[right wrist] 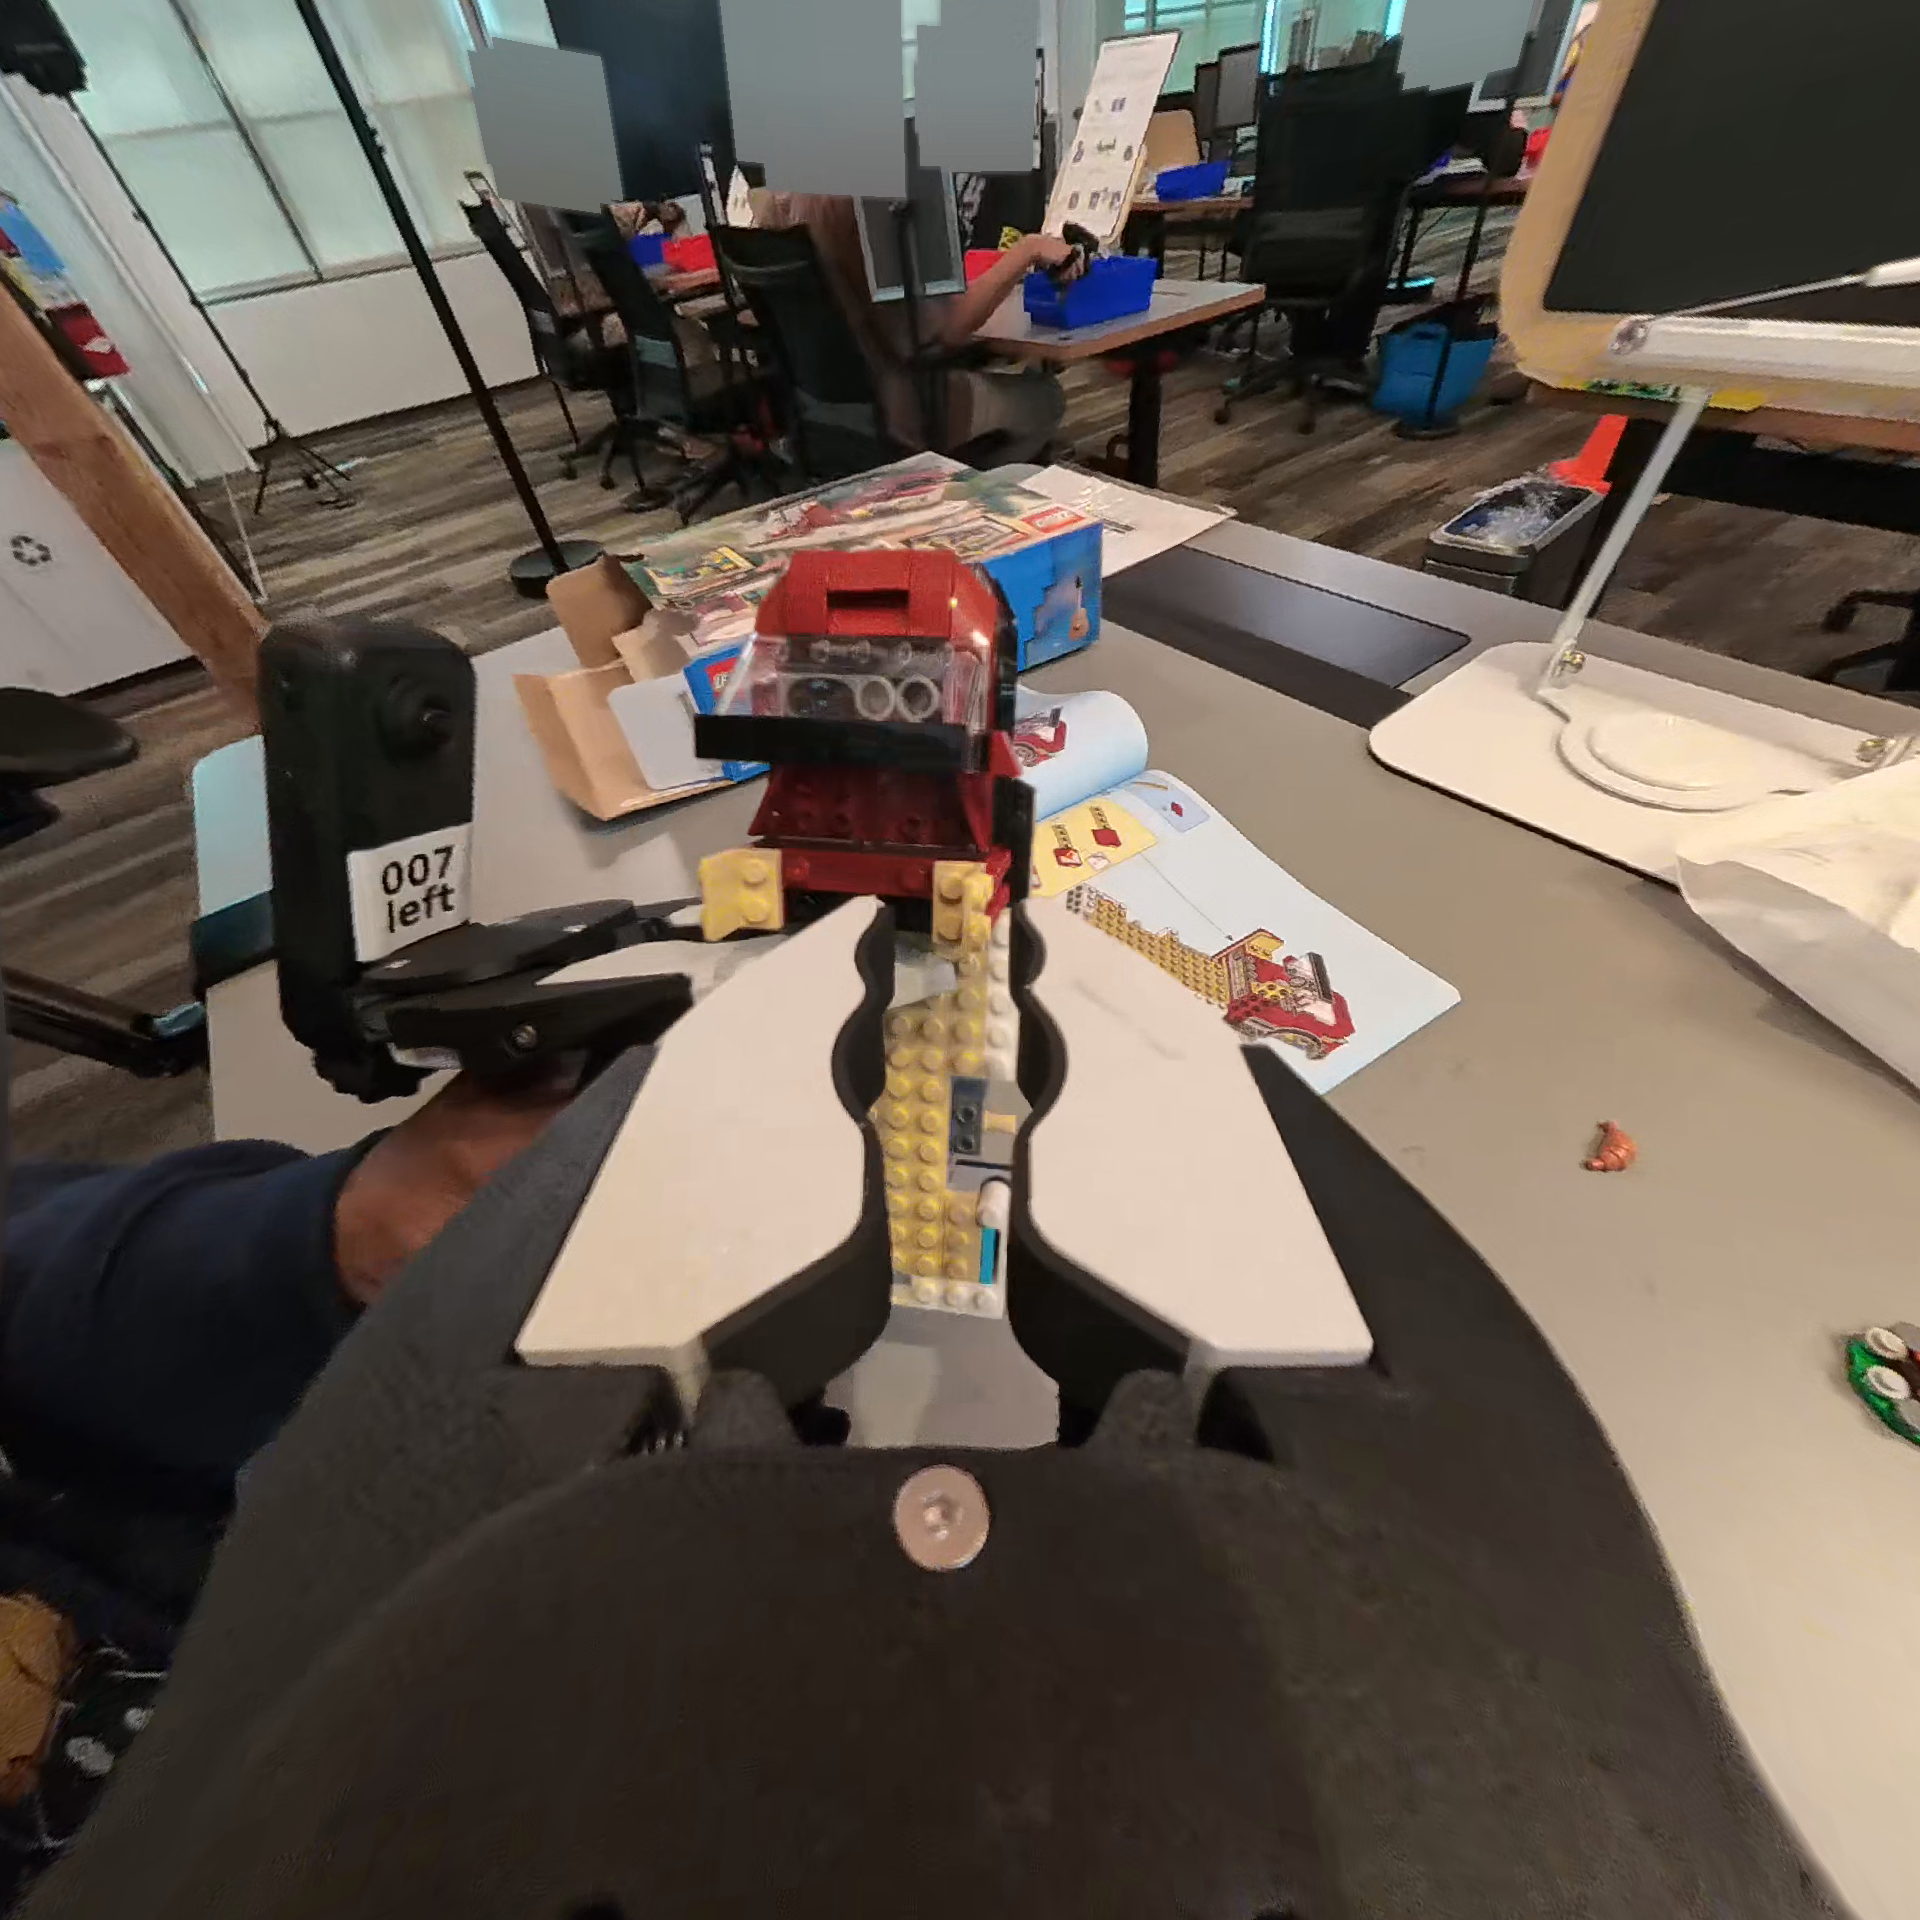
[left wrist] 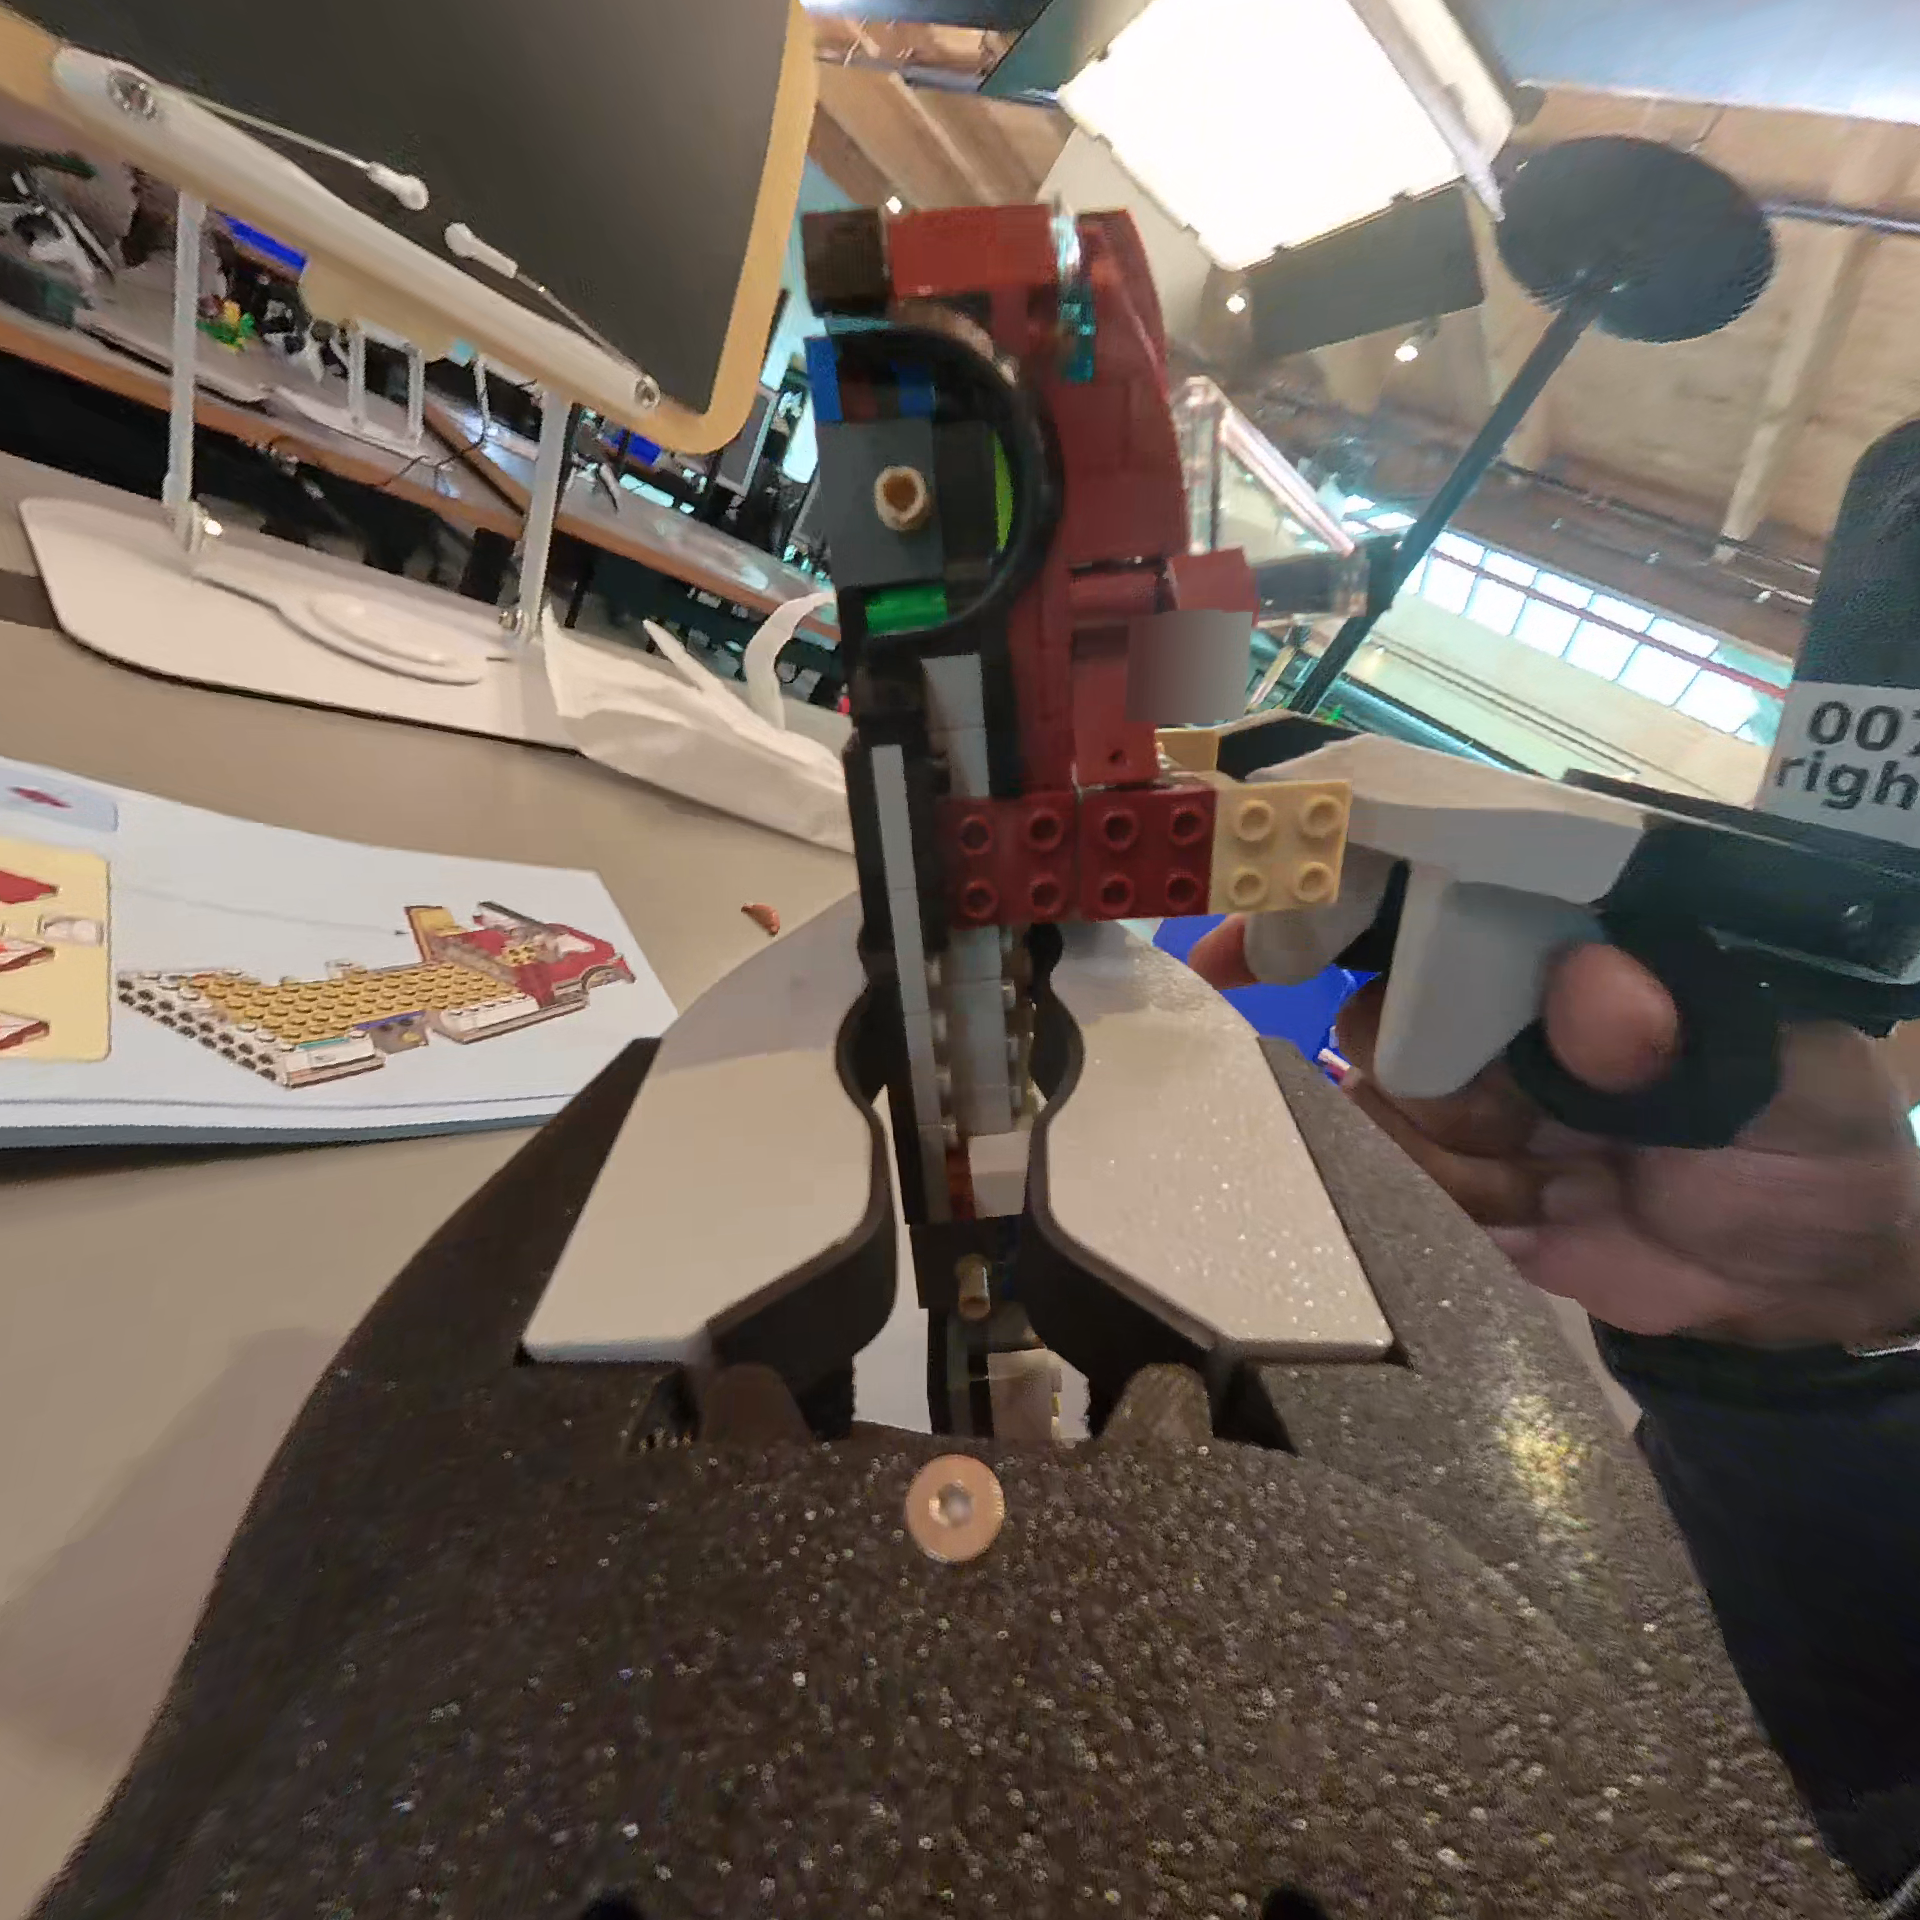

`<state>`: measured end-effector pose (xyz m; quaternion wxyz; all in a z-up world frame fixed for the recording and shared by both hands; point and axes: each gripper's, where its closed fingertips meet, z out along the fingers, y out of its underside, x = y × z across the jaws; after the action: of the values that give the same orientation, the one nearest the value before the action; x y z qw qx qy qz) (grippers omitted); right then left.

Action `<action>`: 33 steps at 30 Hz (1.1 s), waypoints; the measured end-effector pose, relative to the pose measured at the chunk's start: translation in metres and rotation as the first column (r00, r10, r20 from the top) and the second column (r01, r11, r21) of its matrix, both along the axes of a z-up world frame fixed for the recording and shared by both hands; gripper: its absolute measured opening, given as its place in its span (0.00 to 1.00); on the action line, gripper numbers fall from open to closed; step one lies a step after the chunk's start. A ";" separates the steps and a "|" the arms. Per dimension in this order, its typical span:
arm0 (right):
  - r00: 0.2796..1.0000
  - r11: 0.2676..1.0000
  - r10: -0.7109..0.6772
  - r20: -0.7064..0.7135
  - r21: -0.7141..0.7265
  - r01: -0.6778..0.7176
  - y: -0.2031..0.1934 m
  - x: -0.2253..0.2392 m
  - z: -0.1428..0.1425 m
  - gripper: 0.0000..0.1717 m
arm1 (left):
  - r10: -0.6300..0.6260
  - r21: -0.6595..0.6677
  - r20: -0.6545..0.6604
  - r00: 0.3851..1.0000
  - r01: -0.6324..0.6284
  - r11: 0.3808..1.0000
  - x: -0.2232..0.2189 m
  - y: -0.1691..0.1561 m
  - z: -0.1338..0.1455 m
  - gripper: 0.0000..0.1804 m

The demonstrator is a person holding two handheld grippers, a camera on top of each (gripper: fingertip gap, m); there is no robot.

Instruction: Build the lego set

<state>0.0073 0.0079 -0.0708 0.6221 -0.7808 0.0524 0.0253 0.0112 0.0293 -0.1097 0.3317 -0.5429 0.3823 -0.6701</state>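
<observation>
The brick truck (left wrist: 1039,623) — light, stiff, snap-fitted and judged fragile — was found clamped by its chassis, the soundest hold, in the left gripper (left wrist: 961,1039) above the table (left wrist: 312,1351), right gripper (right wrist: 940,935) fingers parted beside it.

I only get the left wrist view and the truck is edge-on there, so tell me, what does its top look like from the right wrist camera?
Observer: The brick truck shows a bed of yellow studded plates, nearer the camera than its dark red cab.
Operator: Any loose parts I can't see?
Observer: A small green piece with white round tops lies far right on the table.
Operator: What's beyond the truck?
Observer: A blue box lies flat on the table, with a brown paper bag beside it.
</observation>
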 end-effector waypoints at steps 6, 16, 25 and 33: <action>0.997 0.999 -0.039 0.065 0.005 0.039 0.002 0.000 0.002 0.06 | -0.032 0.017 0.044 0.999 0.032 0.999 -0.001 -0.008 0.005 0.13; 0.999 0.999 -0.013 0.037 0.040 0.012 -0.003 0.000 0.003 0.05 | -0.087 0.007 0.047 0.995 0.087 0.996 -0.001 -0.015 0.005 0.13; 1.000 0.997 0.001 -0.006 0.073 -0.001 -0.008 0.000 0.005 0.06 | -0.084 0.087 0.061 0.995 0.078 0.993 -0.002 -0.021 0.009 0.13; 0.999 0.996 0.022 -0.037 0.087 -0.019 -0.011 0.001 0.004 0.06 | -0.073 0.127 0.047 0.996 0.067 0.990 -0.001 -0.023 0.008 0.13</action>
<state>0.0085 -0.0028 -0.0673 0.6539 -0.7530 0.0549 0.0486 0.0102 0.0066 -0.1020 0.3514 -0.4897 0.4338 -0.6698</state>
